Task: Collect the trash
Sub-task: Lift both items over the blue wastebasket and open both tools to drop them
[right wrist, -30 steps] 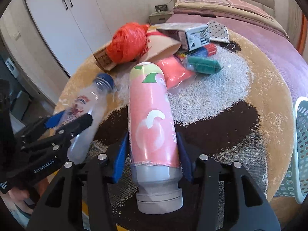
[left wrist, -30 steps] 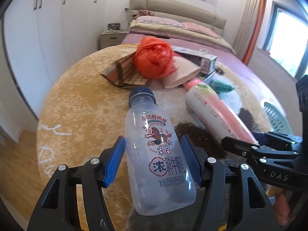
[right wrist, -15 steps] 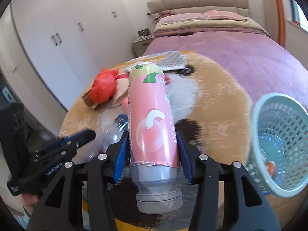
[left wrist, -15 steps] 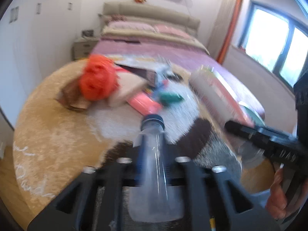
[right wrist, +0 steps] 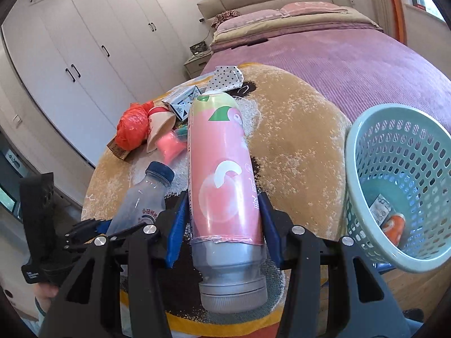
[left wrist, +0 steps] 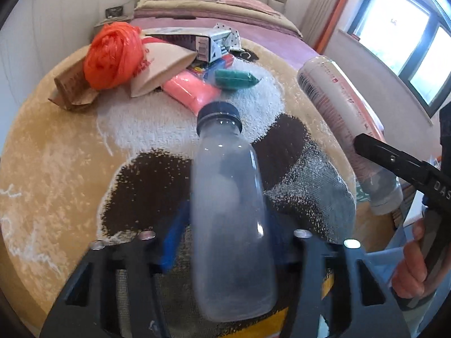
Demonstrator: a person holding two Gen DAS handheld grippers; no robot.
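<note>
My left gripper (left wrist: 222,225) is shut on a clear plastic milk bottle (left wrist: 231,214) with a dark blue cap, held above the round rug. My right gripper (right wrist: 222,217) is shut on a tall pink bottle (right wrist: 222,174) with a silver cap end toward the camera. The pink bottle also shows in the left wrist view (left wrist: 344,118), and the clear bottle in the right wrist view (right wrist: 146,197). A pale green mesh basket (right wrist: 363,197) stands at the right, holding an orange can (right wrist: 394,225) and a wrapper.
A trash pile lies at the far side of the rug (left wrist: 56,152): an orange plastic bag (left wrist: 112,56), a paper cup (left wrist: 157,70), a pink packet (left wrist: 191,93), a green packet (left wrist: 234,79), a carton (left wrist: 186,42). A bed (right wrist: 324,42) and white wardrobes (right wrist: 84,42) stand behind.
Both grippers have lifted their bottles off the rug and swung to the right. The green basket has come into the right wrist view.
</note>
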